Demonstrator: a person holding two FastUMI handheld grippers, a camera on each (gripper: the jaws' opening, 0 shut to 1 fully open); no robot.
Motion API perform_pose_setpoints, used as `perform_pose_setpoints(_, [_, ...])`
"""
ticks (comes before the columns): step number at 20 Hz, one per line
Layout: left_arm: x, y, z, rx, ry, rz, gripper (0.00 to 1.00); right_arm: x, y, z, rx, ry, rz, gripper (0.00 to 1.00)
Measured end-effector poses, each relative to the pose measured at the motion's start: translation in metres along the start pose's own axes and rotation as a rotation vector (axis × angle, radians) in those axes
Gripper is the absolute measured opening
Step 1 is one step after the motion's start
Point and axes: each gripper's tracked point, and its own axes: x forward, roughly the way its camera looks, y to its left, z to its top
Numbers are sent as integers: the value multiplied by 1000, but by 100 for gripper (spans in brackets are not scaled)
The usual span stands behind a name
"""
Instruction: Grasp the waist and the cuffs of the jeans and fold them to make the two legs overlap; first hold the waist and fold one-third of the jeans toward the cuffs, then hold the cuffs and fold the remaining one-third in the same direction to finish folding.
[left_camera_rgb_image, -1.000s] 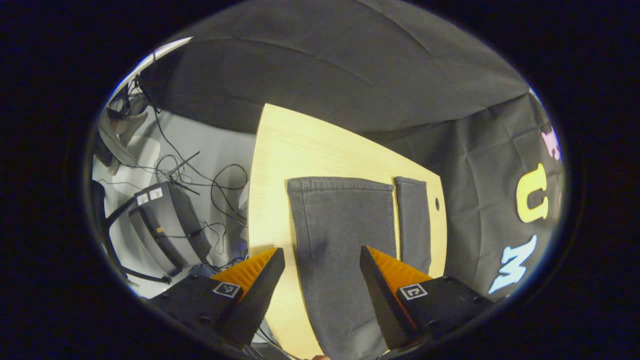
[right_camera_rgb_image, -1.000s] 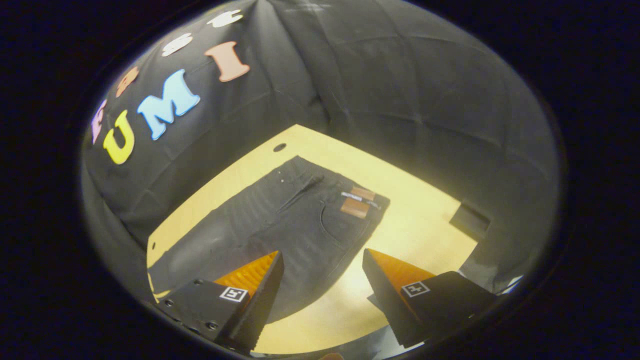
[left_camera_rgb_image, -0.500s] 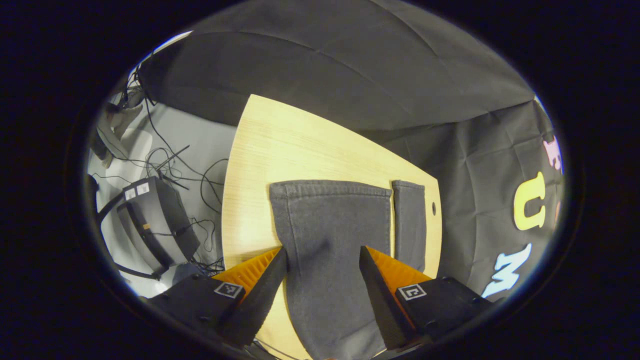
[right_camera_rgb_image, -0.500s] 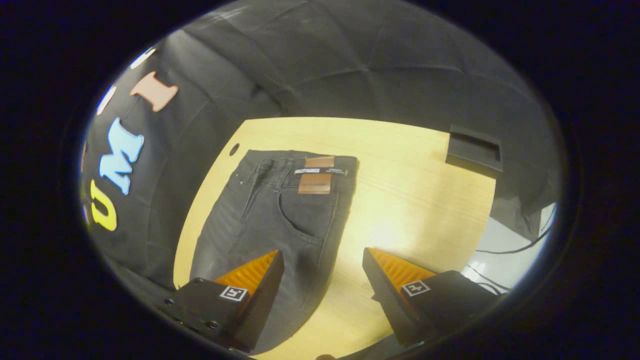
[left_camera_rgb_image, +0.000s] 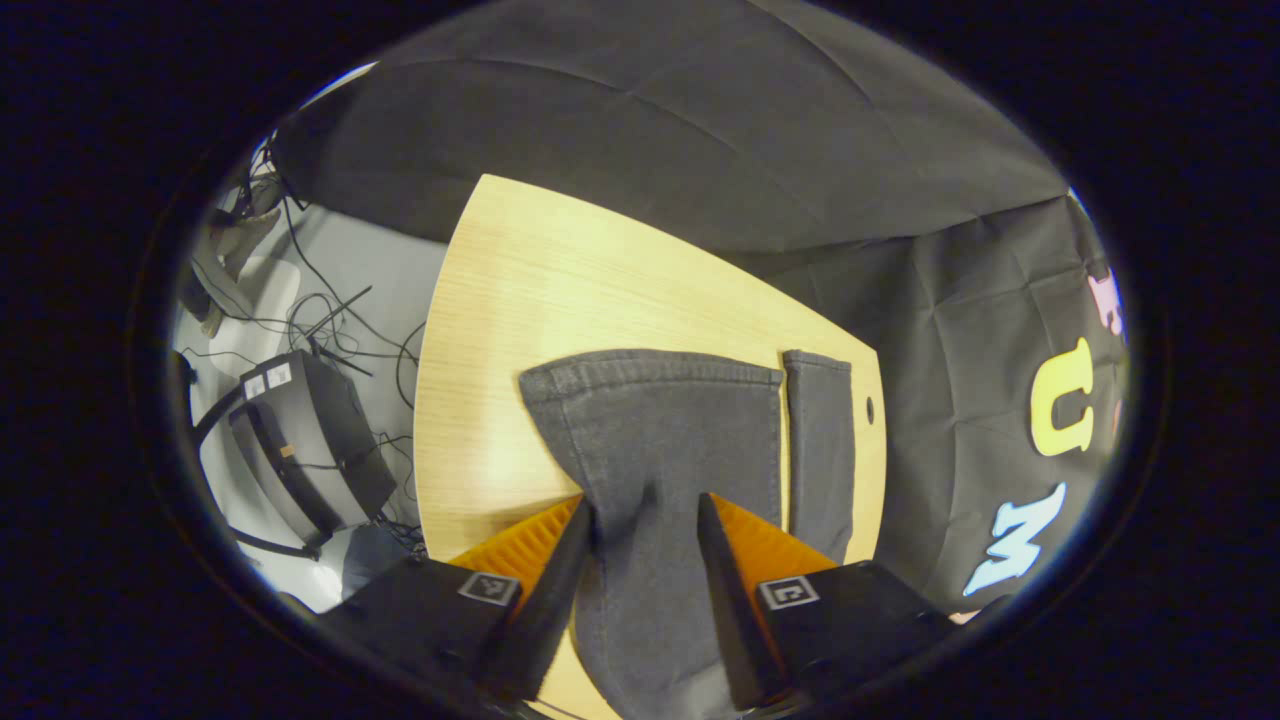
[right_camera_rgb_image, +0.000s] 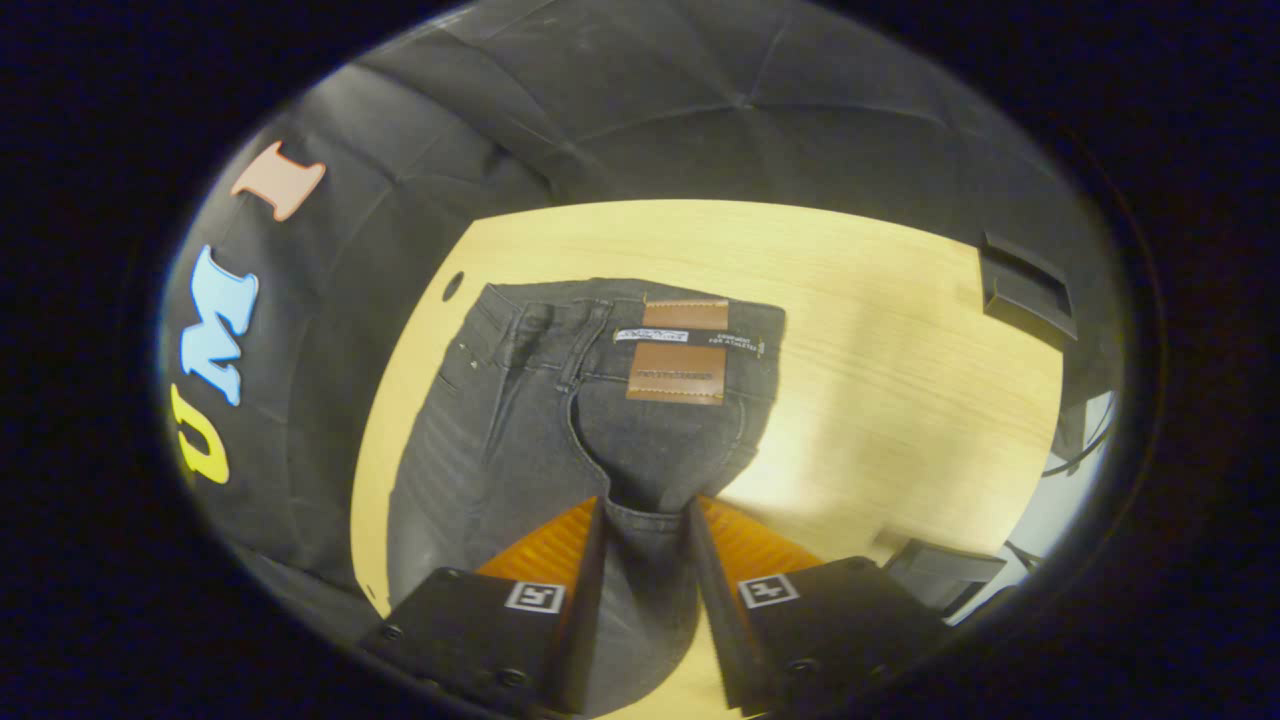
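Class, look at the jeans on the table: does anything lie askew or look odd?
Yes. In the left gripper view the near cuff is skewed, its left corner pulled up, and the leg bunches between the left gripper. The far cuff lies flat on the table.

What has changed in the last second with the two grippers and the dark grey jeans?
Both grippers closed in. The left gripper pinched the near leg of the dark grey jeans, bunching it; the right gripper pinched the cloth below the brown leather waist patch. The jeans remain on the light wooden table.

No legible text anywhere.
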Motion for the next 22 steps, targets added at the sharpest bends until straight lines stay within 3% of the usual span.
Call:
perform_pose_setpoints(2, [3,9,1,-5,12,10,62,2,0,0,36,17,33,31])
perform_pose_setpoints(4, [7,17,2,-23,20,5,34,2,-1,0,75,30,69,22])
perform_pose_setpoints(6, [6,16,3,-37,34,-16,19,2,-1,-2,85,40,94,13])
perform_pose_setpoints(8, [4,18,3,-36,48,-18,19,1,1,-3,59,53,105,9])
perform_pose_setpoints(9, [5,18,2,-28,58,-17,9,0,3,-2,42,58,114,7])
perform_pose_setpoints(16, [-17,-26,6,-108,145,-102,8,-51,38,16,36,118,323,5])
perform_pose_setpoints(22, [-35,-79,5,-200,231,-154,9,-78,107,42,-37,274,453,5])
